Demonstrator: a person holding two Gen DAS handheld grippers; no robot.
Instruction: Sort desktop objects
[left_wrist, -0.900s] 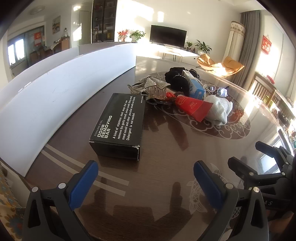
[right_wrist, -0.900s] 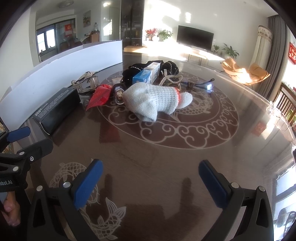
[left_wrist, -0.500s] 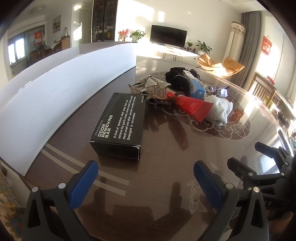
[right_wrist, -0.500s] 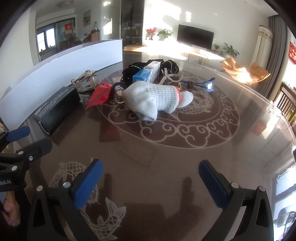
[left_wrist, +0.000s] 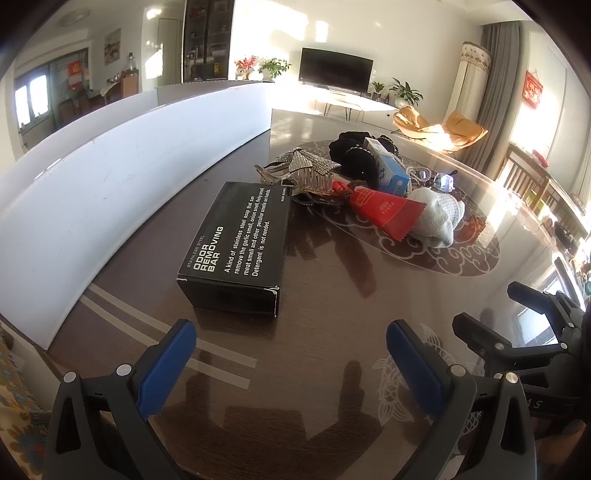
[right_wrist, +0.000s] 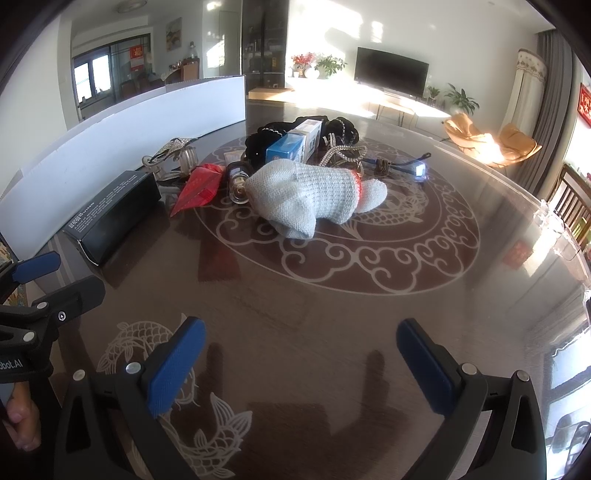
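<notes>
A black box (left_wrist: 238, 243) labelled as an odor removing bar lies on the dark table (left_wrist: 332, 332), just beyond my open left gripper (left_wrist: 291, 354). Behind the box is a heap: a sparkly hair clip (left_wrist: 306, 166), a red packet (left_wrist: 384, 212), a white knit glove (left_wrist: 436, 218), a blue-and-white carton (left_wrist: 388, 170) and black fabric (left_wrist: 351, 155). In the right wrist view the glove (right_wrist: 314, 192) lies mid-table, well beyond my open right gripper (right_wrist: 301, 362), with the red packet (right_wrist: 199, 184), the carton (right_wrist: 291, 146) and the black box (right_wrist: 114, 214) to its left. Both grippers hold nothing.
A long white board (left_wrist: 110, 177) stands upright along the table's left side. A small blue gadget on a cord (right_wrist: 419, 170) lies right of the heap. The right gripper shows at the right edge of the left wrist view. Chairs stand beyond the table's right rim.
</notes>
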